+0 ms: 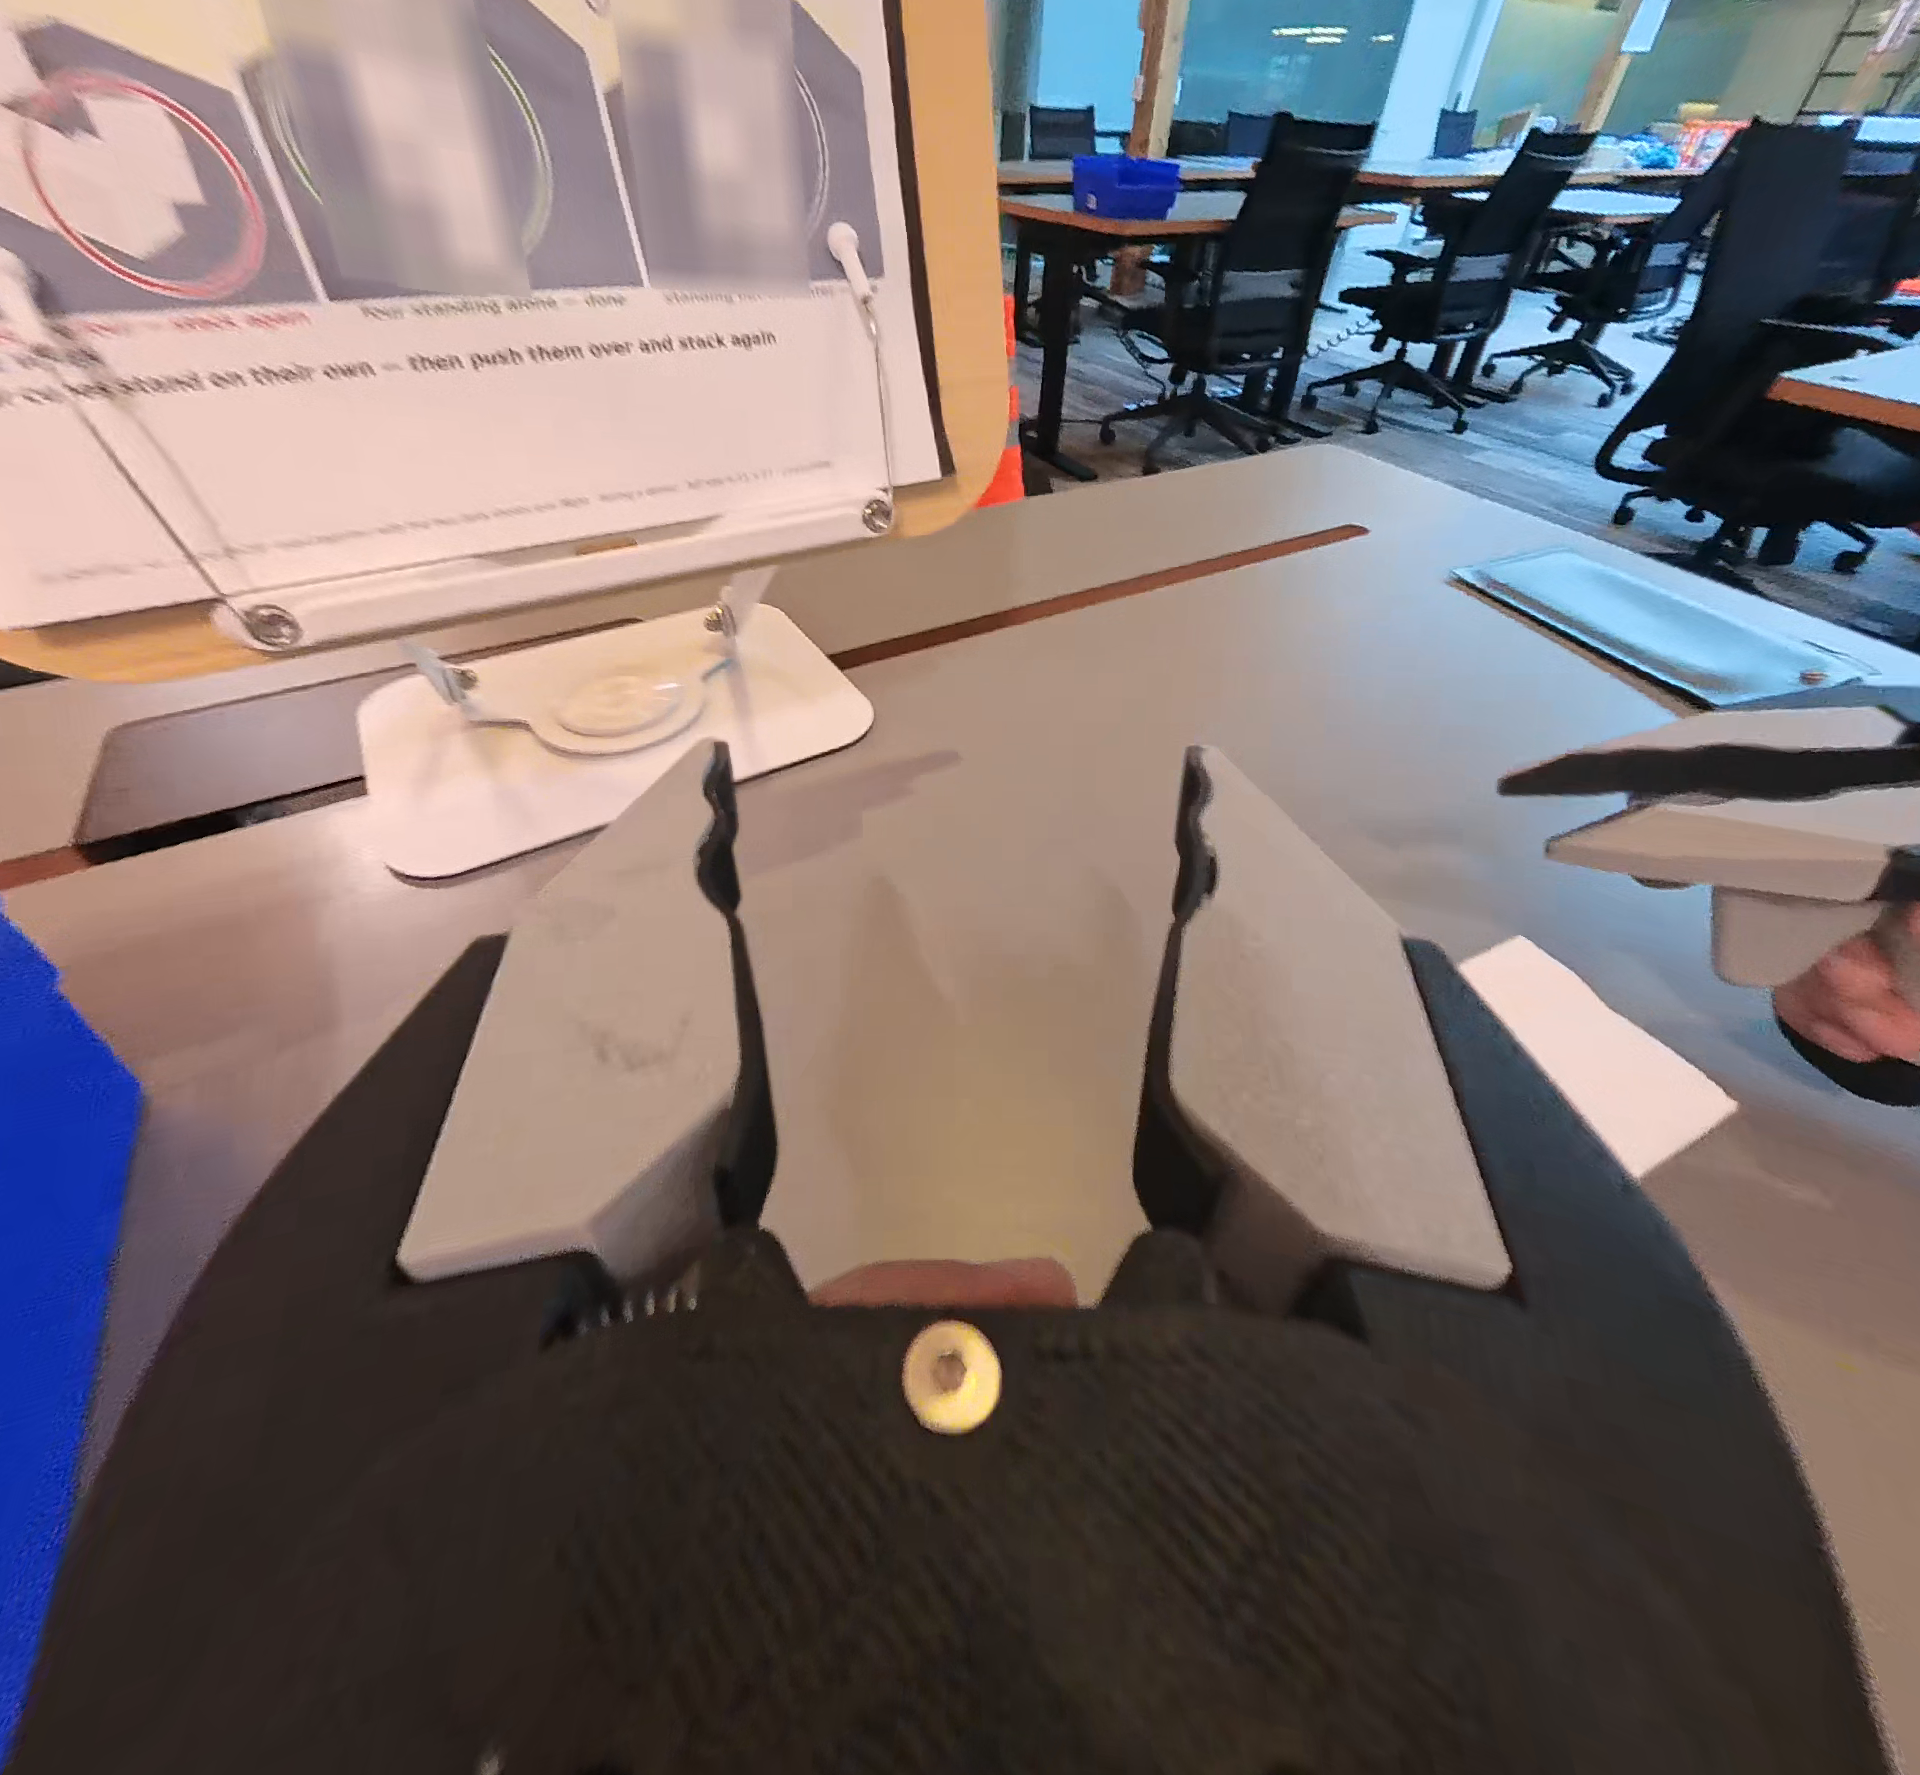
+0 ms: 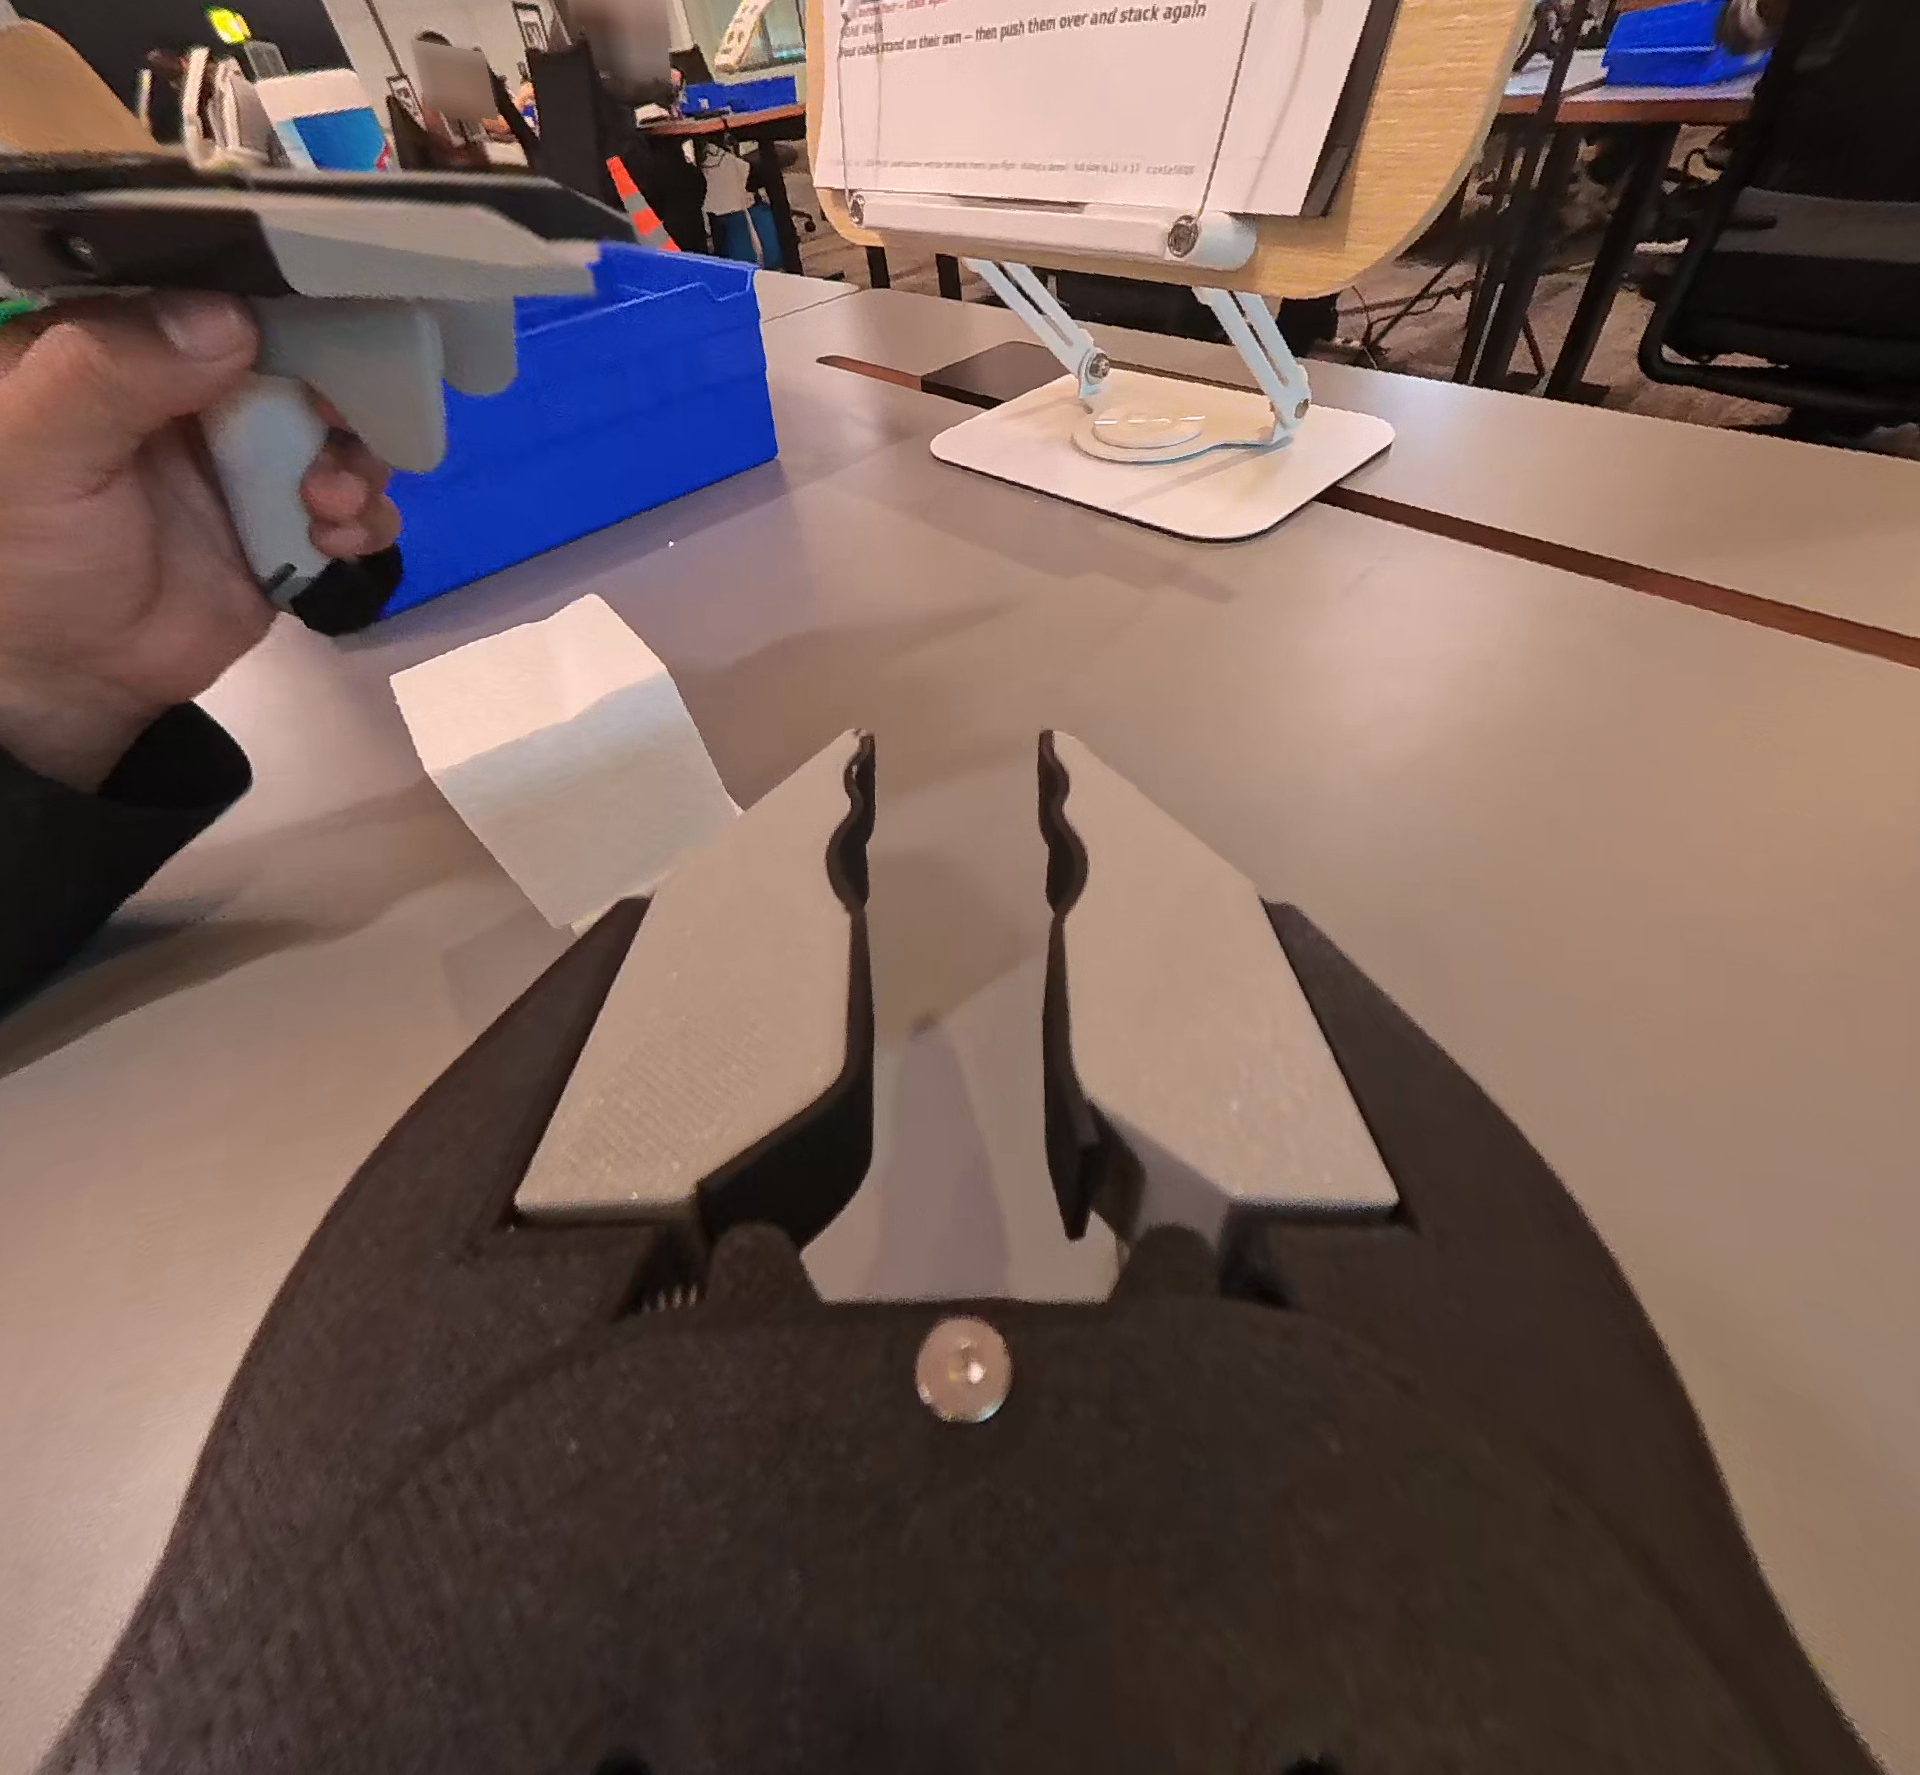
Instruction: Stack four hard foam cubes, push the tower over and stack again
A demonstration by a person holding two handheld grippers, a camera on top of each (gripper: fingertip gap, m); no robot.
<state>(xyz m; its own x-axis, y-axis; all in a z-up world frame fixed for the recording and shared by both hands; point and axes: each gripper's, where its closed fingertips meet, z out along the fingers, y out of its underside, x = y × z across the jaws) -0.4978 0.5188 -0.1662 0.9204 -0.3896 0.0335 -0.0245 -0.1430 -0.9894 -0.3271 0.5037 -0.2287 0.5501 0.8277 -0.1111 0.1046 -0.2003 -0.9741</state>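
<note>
One white foam cube [image 2: 561, 749] stands on the grey table [image 2: 1351, 842], just left of my right gripper's left finger and below the left gripper. It also shows in the left wrist view [image 1: 1590, 1050], at the right and partly hidden behind my left gripper's body. My left gripper [image 1: 956, 790] is open and empty above the table. My right gripper [image 2: 954, 759] is open with a narrower gap and empty. Each gripper shows side-on in the other's view: the right one [image 1: 1538, 816], the left one [image 2: 592, 245] held in a hand. No other cubes are in view.
A blue bin [image 2: 623, 375] stands at the left, also at the left edge of the left wrist view [image 1: 52, 1310]. A white stand [image 2: 1164, 458] holding an instruction sheet stands at the table's back. A flat grey tray [image 1: 1642, 624] lies at the far right. Office chairs and desks stand beyond. The white foam cube [image 2: 561, 749] is closer to my right gripper, around 6 cm from its tips; the left tips are 12 cm off. Look for it in the left wrist view [image 1: 1601, 1035] too.
</note>
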